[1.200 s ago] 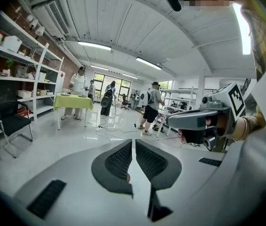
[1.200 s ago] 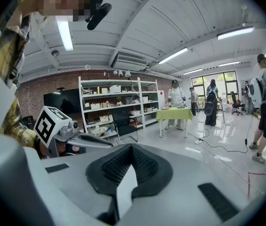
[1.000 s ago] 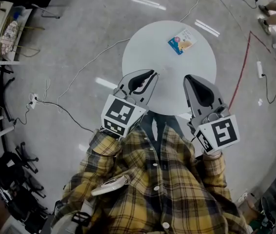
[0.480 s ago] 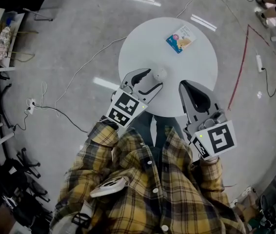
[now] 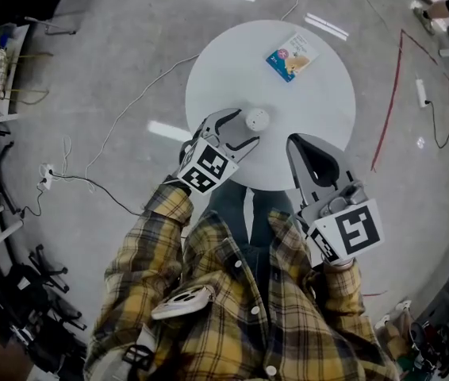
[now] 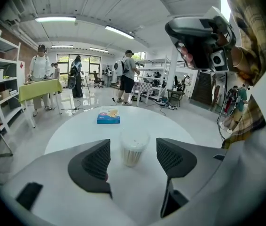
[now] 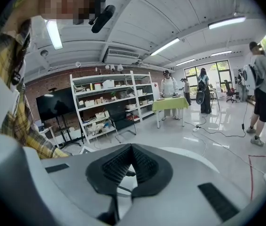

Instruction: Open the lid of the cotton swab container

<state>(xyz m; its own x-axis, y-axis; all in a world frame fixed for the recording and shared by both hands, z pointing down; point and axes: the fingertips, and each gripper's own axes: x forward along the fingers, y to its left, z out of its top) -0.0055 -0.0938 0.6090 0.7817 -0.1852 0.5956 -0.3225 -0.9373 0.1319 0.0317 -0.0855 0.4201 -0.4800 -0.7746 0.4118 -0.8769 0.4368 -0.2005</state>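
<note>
The cotton swab container (image 5: pixel 256 119) is a small clear round tub with a white lid, standing upright on the round white table (image 5: pixel 312 109). My left gripper (image 5: pixel 246 127) is low over the table's near-left part, and its jaws have just been opening. In the left gripper view the container (image 6: pixel 133 149) stands just ahead of the left gripper (image 6: pixel 133 141), centred in the gap, and neither pad touches it. My right gripper (image 5: pixel 297 141) hovers at the table's near-right edge. In its own view the right gripper (image 7: pixel 129 150) is shut on nothing.
A blue packet (image 5: pixel 291 56) lies at the table's far side, also visible as the blue packet (image 6: pixel 108 118) beyond the container. Cables (image 5: pixel 129 125) and a red line (image 5: pixel 391 109) run across the floor. Shelves (image 7: pixel 109 102) and people (image 6: pixel 126 76) stand around the room.
The left gripper has dropped toward the table and gone from shut to wide open, with the container now in front of its jaws. The right gripper stays shut and has sunk slightly.
</note>
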